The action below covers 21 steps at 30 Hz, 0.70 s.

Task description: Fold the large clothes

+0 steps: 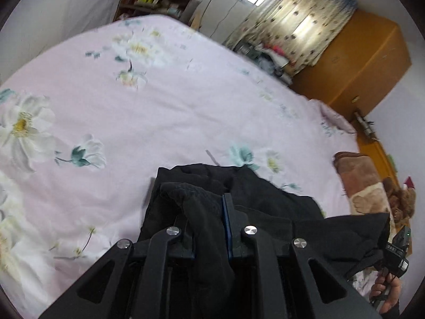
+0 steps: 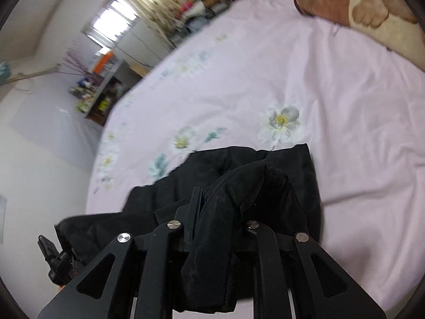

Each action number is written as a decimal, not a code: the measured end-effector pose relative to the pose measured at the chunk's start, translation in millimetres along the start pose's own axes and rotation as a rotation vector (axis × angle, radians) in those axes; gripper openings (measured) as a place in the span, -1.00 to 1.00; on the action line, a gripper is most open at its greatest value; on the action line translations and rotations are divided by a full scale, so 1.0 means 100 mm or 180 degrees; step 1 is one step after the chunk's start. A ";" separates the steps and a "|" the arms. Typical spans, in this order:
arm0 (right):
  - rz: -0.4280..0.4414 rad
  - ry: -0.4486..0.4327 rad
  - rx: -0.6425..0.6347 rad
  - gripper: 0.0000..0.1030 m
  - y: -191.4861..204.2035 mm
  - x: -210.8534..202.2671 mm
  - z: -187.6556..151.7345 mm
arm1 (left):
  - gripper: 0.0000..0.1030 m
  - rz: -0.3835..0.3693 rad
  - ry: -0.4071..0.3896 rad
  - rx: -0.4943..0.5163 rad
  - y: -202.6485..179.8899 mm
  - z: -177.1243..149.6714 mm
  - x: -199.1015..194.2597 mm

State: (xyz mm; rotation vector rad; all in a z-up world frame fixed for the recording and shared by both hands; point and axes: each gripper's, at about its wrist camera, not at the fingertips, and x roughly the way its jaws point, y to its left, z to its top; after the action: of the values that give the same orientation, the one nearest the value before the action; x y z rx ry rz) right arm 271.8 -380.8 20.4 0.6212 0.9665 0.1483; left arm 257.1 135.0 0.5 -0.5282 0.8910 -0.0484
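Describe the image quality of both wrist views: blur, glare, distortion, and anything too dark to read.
Left wrist view: fisheye bends the bedsheet; distant shelves and curtain are smeared by motion blur; the window is blown out; the black garment in the left gripper shows little detail.
Right wrist view: similar curvature, blurred background, overexposed window; the garment bunched in the right gripper reads almost featureless black.

Open bedspread (image 1: 159,111) ahead; pillow (image 2: 366,13) far-right edge.

My right hand-held gripper (image 2: 216,212) is clamped on a bunched fold of the black garment (image 2: 249,186), fabric spilling between the fingers. The rest drapes left over the pink floral bed sheet (image 2: 345,93). A brown pillow (image 2: 358,8) sits top right.
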 end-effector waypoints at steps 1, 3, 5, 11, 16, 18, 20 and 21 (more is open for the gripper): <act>-0.0060 0.0092 0.0037 -0.63 -0.04 0.21 0.07 | -0.67 0.0055 0.0056 0.0014 0.02 0.01 0.15; -0.0111 0.0195 0.0120 -0.57 -0.13 0.47 0.12 | -0.62 0.0113 0.0167 -0.0014 0.07 0.02 0.42; -0.0082 0.0244 0.0235 -0.48 -0.24 0.63 0.15 | -0.58 0.0068 0.0178 -0.0070 0.13 0.02 0.54; 0.0370 0.0282 0.0460 0.10 -0.37 0.61 0.28 | -0.34 -0.0271 0.0276 -0.0117 0.17 0.14 0.44; 0.0724 -0.0047 0.0425 0.37 -0.33 0.13 0.42 | 0.23 -0.0673 0.0055 -0.0220 0.18 0.28 0.04; 0.0673 -0.0254 0.0249 0.37 -0.27 0.00 0.41 | 0.32 -0.0706 -0.0035 -0.0226 0.17 0.33 -0.05; 0.0604 -0.0389 0.0131 0.38 -0.21 -0.07 0.38 | 0.45 -0.0488 -0.0265 -0.0113 0.14 0.35 -0.16; 0.0596 -0.0421 0.0099 0.38 -0.19 -0.08 0.38 | 0.46 -0.0474 -0.0326 -0.0085 0.14 0.36 -0.20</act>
State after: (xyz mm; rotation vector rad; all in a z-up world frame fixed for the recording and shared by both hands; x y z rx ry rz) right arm 294.7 -415.5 31.2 0.7411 0.7836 0.2554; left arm 268.5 167.7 26.7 -0.6161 0.7521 -0.1438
